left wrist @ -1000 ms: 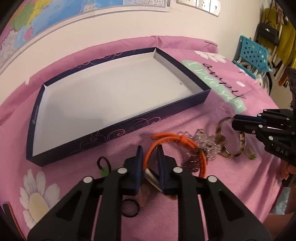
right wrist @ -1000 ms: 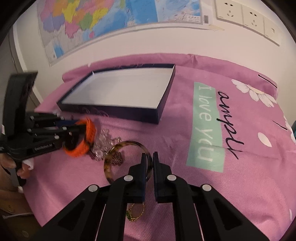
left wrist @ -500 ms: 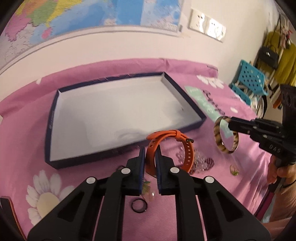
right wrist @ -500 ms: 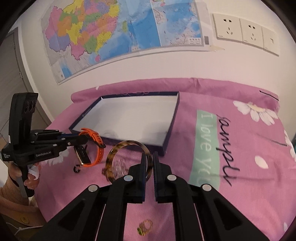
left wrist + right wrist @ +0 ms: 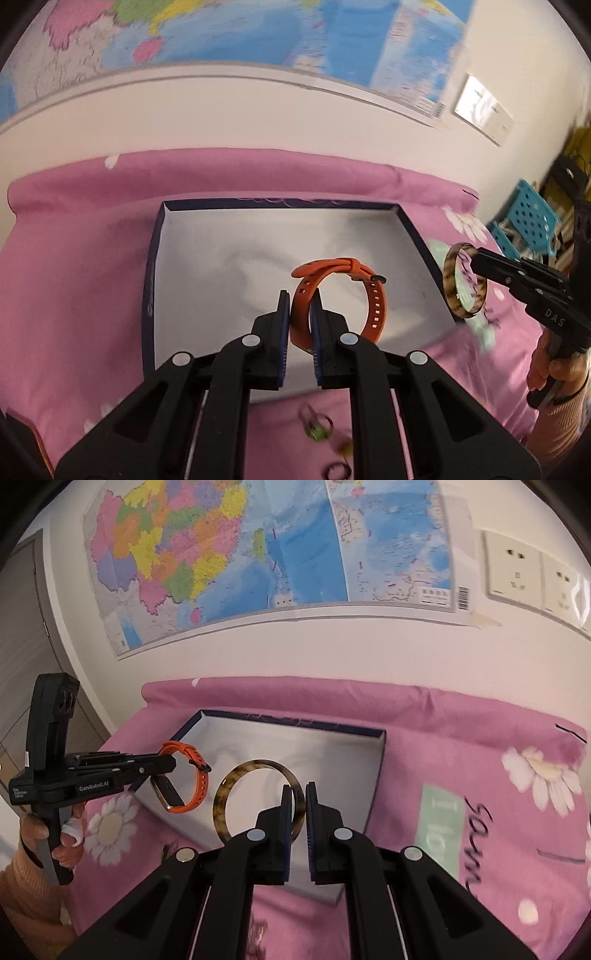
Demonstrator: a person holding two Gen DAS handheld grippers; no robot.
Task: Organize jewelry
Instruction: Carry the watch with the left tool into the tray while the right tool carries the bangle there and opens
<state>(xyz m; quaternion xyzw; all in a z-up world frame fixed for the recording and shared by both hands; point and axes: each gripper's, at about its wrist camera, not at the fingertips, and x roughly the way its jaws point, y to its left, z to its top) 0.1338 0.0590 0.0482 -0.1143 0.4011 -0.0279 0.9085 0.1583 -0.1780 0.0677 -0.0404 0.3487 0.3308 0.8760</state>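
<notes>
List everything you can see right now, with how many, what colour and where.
Orange watch band: one, orange, held up over the box.
Bangle: one, mottled brown, held up near the box.
Box: one, navy outside, white inside, on the cloth.
Small rings: a few, dark and green, blurred, on the cloth before the box.
Cloth: one, pink with daisies.
Map: one, multicoloured, on the wall.
Sockets: white, beside the map.
Left gripper: black, shut on the band.
Right gripper: black, shut on the bangle.
</notes>
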